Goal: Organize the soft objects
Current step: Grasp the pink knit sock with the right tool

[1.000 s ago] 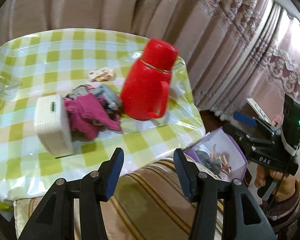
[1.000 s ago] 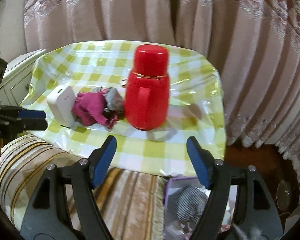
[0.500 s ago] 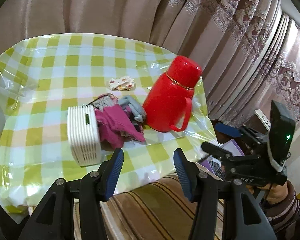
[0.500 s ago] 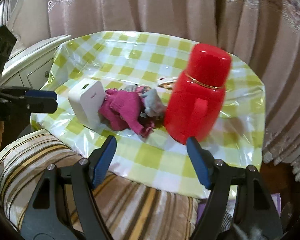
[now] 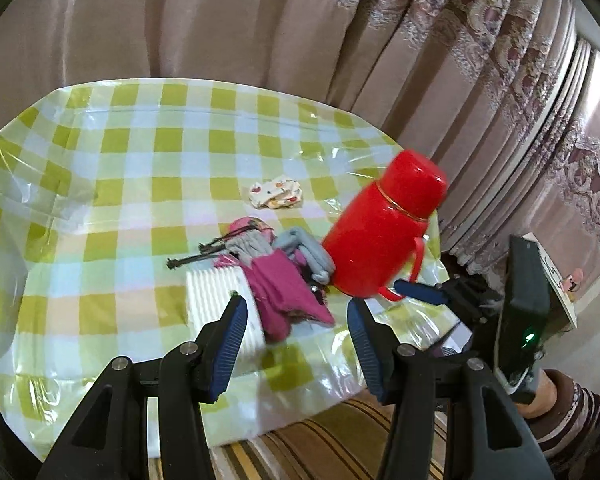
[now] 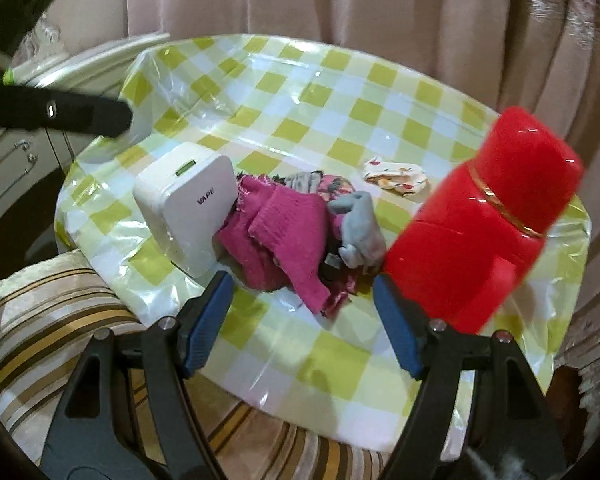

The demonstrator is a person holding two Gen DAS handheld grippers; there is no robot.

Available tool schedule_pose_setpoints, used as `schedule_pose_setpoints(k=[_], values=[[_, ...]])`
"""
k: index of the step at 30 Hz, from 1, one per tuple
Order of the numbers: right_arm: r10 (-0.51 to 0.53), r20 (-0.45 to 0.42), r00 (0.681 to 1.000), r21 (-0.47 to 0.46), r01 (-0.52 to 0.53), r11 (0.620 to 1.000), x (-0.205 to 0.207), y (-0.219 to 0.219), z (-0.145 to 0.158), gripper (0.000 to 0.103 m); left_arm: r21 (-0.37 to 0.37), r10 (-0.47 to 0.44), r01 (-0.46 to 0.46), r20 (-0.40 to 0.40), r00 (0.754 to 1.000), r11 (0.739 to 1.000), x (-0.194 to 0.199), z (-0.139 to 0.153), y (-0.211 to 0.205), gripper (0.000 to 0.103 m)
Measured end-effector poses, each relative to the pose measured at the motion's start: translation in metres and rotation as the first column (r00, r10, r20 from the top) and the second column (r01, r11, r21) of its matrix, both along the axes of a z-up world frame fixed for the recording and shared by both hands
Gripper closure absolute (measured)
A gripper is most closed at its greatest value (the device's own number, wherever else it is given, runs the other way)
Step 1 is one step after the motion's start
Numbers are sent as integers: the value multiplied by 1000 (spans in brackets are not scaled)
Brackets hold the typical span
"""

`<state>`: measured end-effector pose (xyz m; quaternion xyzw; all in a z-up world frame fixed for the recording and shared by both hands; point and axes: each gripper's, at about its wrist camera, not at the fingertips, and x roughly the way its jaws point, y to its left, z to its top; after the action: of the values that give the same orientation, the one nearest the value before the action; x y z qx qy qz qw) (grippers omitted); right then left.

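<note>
Approach stage, by the look of it: nothing gripped yet. Left claw [image 5: 296, 320] spread apart and empty, hovering above the near edge of the tabletop [image 5: 140, 152], aimed toward the heap of soft things. Right claw [image 6: 302, 320] likewise spread wide and empty, poised low just before the same heap. Pile consisting of a pink knitted cloth [image 6: 284, 224] draped in front, a grey sock [image 6: 358, 228] touching it on the flask side, and a patterned pink piece [image 6: 336, 184] behind; all wedged between a white box [image 6: 188, 212] and a red flask [image 6: 484, 224]. A small printed cloth [image 6: 396, 172] lying apart, farther back on the checked cover. Next move, probably: lower one claw onto the pink cloth's free near flap and close there, keeping clear of box and flask flanking the heap. Risk of dragging the tangled sock along, or nudging the flask, tilted in both views though perhaps by lens.
</note>
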<state>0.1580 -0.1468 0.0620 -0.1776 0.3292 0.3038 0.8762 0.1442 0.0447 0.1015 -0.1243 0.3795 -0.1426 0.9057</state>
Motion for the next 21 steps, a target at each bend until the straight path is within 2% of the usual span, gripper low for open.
schedule_pose_setpoints(k=[11, 15, 21], values=[[27, -76, 997, -24, -29, 999, 44, 41, -32, 28, -4, 30, -30, -18, 999, 1000, 28, -7, 26, 50], [29, -104, 994, -66, -36, 997, 58, 53, -49, 35, -9, 33, -33, -31, 999, 999, 33, -13, 32, 50], [15, -124, 992, -42, -21, 999, 71, 56, -54, 48, -12, 43, -44, -50, 998, 999, 50, -19, 44, 50]])
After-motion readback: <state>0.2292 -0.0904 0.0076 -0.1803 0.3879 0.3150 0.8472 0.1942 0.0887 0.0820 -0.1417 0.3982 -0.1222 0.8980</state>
